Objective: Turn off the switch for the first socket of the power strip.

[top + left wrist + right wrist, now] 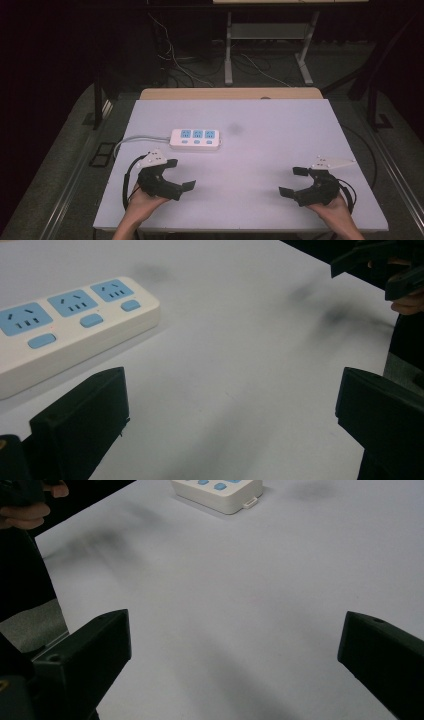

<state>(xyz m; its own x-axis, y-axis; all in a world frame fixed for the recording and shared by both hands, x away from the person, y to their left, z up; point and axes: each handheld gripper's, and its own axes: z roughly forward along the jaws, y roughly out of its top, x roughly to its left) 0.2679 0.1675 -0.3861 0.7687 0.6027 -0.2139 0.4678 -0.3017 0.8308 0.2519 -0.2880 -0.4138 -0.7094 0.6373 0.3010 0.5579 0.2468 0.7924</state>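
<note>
A white power strip (196, 138) with three blue sockets lies on the white table (260, 150), left of centre, its grey cable (131, 141) trailing off to the left. My left gripper (181, 173) rests near the front left, just below the strip, jaws wide apart and empty. In the left gripper view the power strip (70, 325) sits ahead and to the left of the left gripper (232, 405). My right gripper (293, 181) sits at the front right, open, holding nothing. The right gripper view has the strip's end (220, 492) far ahead of the right gripper (235, 645).
A wooden tabletop edge (230, 93) runs along the far side of the white surface. Beyond it, desk legs (229, 50) and loose cables (175, 60) lie on the dark floor. A faint dark smudge (235, 128) marks the table right of the strip.
</note>
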